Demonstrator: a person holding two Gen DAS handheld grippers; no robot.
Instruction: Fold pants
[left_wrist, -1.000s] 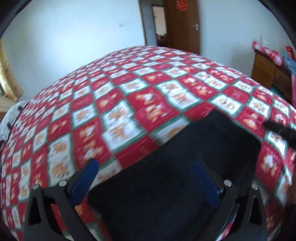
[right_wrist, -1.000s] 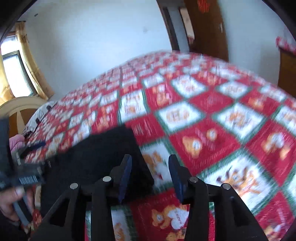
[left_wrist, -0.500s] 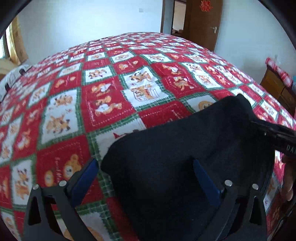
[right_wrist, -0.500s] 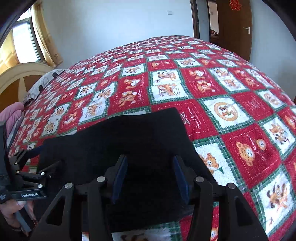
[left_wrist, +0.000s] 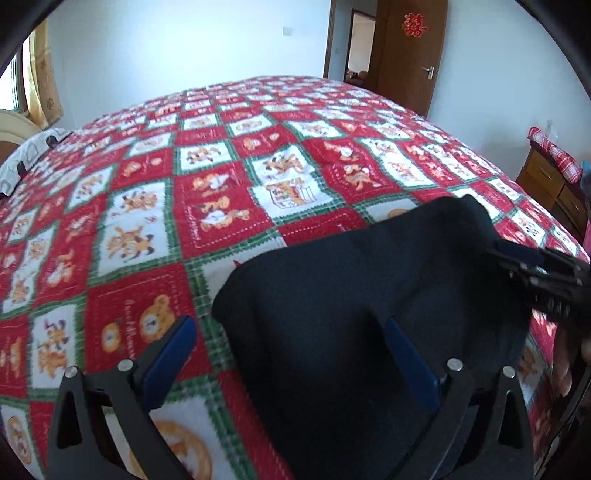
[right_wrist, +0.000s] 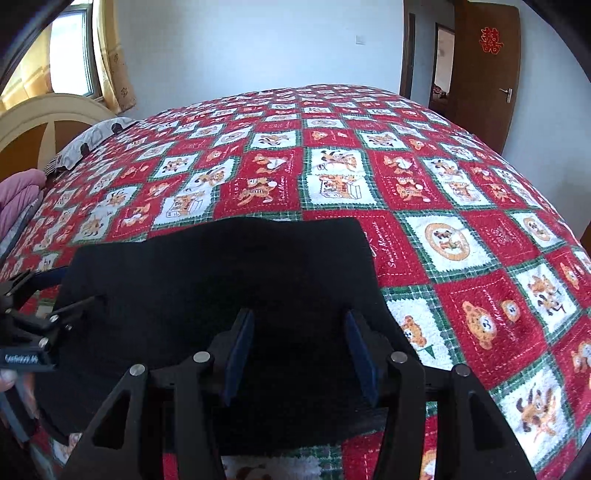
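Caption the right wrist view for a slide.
Open right gripper poised over folded black pants on a red cartoon-print bedspread.

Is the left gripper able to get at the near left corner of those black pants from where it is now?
Probably yes. The left gripper stands open right over that corner of the black pants, with nothing between its fingers and the cloth. Only the blanket lies underneath.

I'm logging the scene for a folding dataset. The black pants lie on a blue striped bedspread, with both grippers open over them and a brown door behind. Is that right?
Not quite: the bedspread is a red, white and green check with cartoon animals, not blue striped, as the right wrist view shows. The rest holds: the black pants lie on it, the right gripper and left gripper are open over them, and a brown door stands behind.
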